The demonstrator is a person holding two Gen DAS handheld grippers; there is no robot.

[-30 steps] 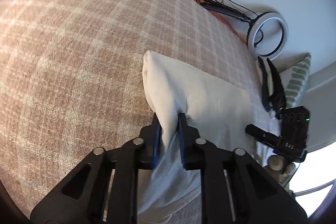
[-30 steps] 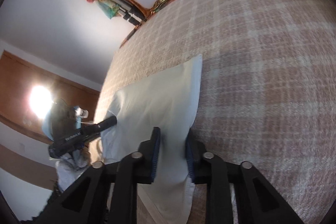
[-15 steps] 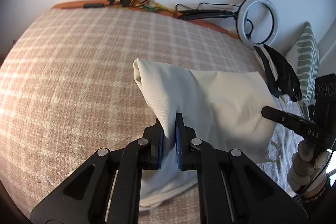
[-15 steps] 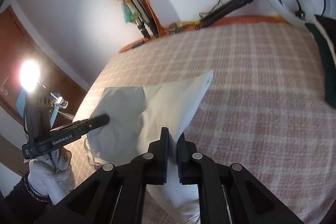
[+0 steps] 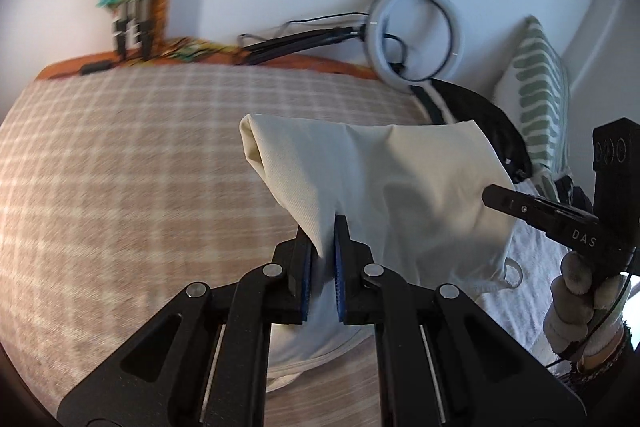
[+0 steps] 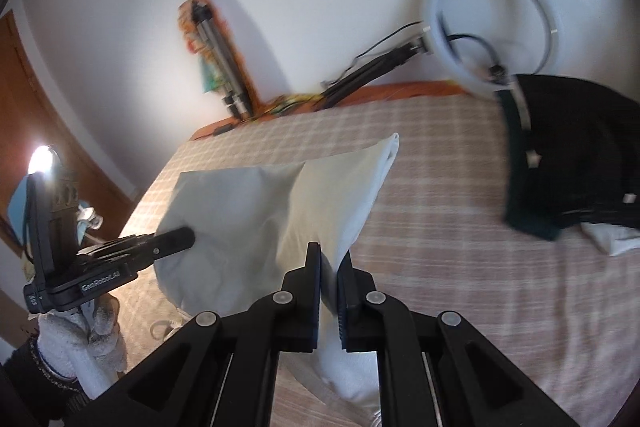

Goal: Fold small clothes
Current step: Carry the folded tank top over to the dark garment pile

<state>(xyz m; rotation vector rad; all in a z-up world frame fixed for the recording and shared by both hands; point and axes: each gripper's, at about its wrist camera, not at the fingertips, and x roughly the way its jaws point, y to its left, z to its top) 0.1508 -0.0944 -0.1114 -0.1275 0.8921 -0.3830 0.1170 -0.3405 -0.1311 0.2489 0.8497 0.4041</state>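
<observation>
A cream-white small garment (image 5: 384,187) is lifted off the checked bedspread (image 5: 120,187) and hangs stretched between both grippers. My left gripper (image 5: 323,227) is shut on its left edge. My right gripper (image 6: 329,255) is shut on its right edge; the garment (image 6: 256,211) spreads to the left of it. The right gripper also shows in the left wrist view (image 5: 540,215) at the right, held by a gloved hand. The left gripper shows in the right wrist view (image 6: 160,247) at the left. The garment's lower hem droops toward the bed.
A pile of dark clothes (image 6: 576,155) lies on the bed at the right. A ring light (image 5: 416,31) on a stand leans at the wall. A green-striped pillow (image 5: 540,87) stands at the right. A folded tripod (image 6: 220,67) stands in the corner.
Both grippers have risen and lifted the garment off the bed; one second ago the right jaws stood wider around the cloth, now they are shut on it.
</observation>
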